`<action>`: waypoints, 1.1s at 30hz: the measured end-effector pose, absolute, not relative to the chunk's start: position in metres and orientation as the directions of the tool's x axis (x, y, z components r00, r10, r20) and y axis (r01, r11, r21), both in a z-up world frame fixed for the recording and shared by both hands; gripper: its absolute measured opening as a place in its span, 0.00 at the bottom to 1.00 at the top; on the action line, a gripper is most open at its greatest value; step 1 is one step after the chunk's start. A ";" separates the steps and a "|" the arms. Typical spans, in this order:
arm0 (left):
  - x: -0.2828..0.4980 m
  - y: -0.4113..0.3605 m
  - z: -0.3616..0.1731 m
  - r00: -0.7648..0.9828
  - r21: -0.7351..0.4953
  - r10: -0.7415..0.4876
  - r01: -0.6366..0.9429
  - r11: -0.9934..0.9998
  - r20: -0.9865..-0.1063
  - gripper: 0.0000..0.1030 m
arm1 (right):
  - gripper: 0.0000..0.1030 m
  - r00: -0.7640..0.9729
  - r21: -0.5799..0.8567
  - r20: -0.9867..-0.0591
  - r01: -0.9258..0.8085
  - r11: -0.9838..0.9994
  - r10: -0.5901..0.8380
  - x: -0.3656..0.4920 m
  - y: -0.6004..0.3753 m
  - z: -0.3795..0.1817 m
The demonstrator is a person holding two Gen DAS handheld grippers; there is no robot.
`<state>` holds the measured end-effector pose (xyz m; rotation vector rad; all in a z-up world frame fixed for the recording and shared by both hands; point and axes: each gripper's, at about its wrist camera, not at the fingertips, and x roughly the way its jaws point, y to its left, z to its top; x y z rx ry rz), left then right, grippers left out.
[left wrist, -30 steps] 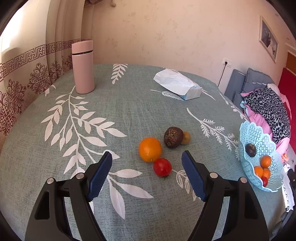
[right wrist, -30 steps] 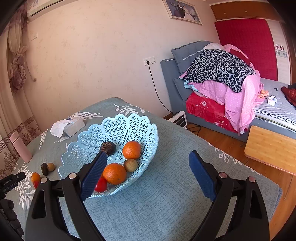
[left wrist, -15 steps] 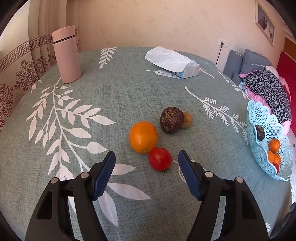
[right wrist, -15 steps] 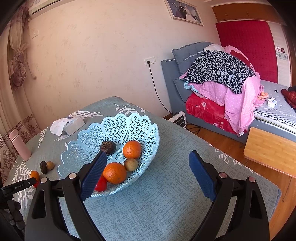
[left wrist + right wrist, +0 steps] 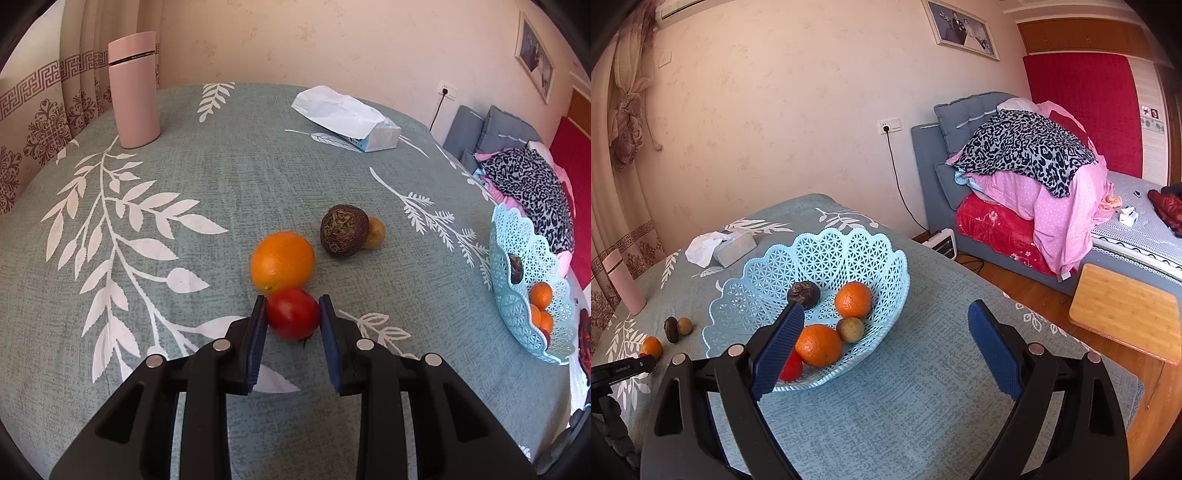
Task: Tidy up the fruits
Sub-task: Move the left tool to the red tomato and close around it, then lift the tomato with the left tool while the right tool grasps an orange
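Standing beside the desk (image 5: 229,184), with its grey-green leaf-printed cloth, I judged the work to be at the picking-up step of clearing loose fruit into the pale blue lattice basket (image 5: 827,258), which sat toward the bed side of the desk and already held two oranges, a dark wrinkled fruit, a small tan one and something red. The left hand-held gripper (image 5: 293,317) had just been closing, and its blue pads were clamped on the red tomato (image 5: 293,318), which was resting on the cloth and touching the big orange (image 5: 282,261) just behind it. Beyond those lay a dark wrinkled fruit (image 5: 343,230) against a small yellowish fruit (image 5: 376,233). The right hand-held gripper (image 5: 882,350) hung near the basket, its jaws wide apart with nothing between them. The next move, I thought, called for a straight lift so the orange was not nudged, then a carry across to the basket. As for writing, some small print showed on the left tool's edge in the right wrist view and on the tissue pack (image 5: 347,118), but neither could be read.
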<state>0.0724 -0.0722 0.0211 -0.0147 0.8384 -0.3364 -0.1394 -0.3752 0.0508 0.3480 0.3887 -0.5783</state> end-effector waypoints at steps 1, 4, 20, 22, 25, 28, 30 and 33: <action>0.071 -0.069 0.023 0.629 -0.146 -0.294 0.277 0.950 -0.720 0.28 | 0.89 0.765 0.190 -0.443 0.590 0.784 -0.468 -0.139 -0.373 0.053; 0.064 -0.057 0.029 0.653 -0.157 -0.282 0.244 0.957 -0.703 0.28 | 0.89 0.781 0.122 -0.390 0.569 0.814 -0.488 -0.138 -0.353 0.067; 0.038 -0.012 0.038 0.754 -0.120 -0.165 0.115 0.986 -0.636 0.28 | 0.89 0.785 0.146 -0.613 -0.002 0.989 0.092 0.005 -0.219 0.074; 0.039 -0.004 0.035 0.754 -0.134 -0.149 0.082 0.988 -0.640 0.28 | 0.89 0.752 0.169 -0.646 -0.026 0.985 0.131 0.023 -0.207 0.067; 0.040 0.005 0.034 0.752 -0.160 -0.144 0.051 0.986 -0.644 0.28 | 0.86 0.715 0.186 -0.679 -0.052 0.981 0.167 0.047 -0.192 0.059; 0.041 0.008 0.031 0.749 -0.166 -0.132 0.030 0.986 -0.649 0.28 | 0.75 0.678 0.191 -0.708 -0.084 0.978 0.196 0.067 -0.176 0.050; 0.042 0.008 0.029 0.746 -0.165 -0.126 0.022 0.986 -0.654 0.28 | 0.67 0.657 0.199 -0.722 -0.100 0.975 0.215 0.079 -0.168 0.045; 0.042 0.010 0.028 0.746 -0.167 -0.118 0.008 0.986 -0.656 0.28 | 0.57 0.630 0.210 -0.741 -0.113 0.971 0.233 0.093 -0.158 0.038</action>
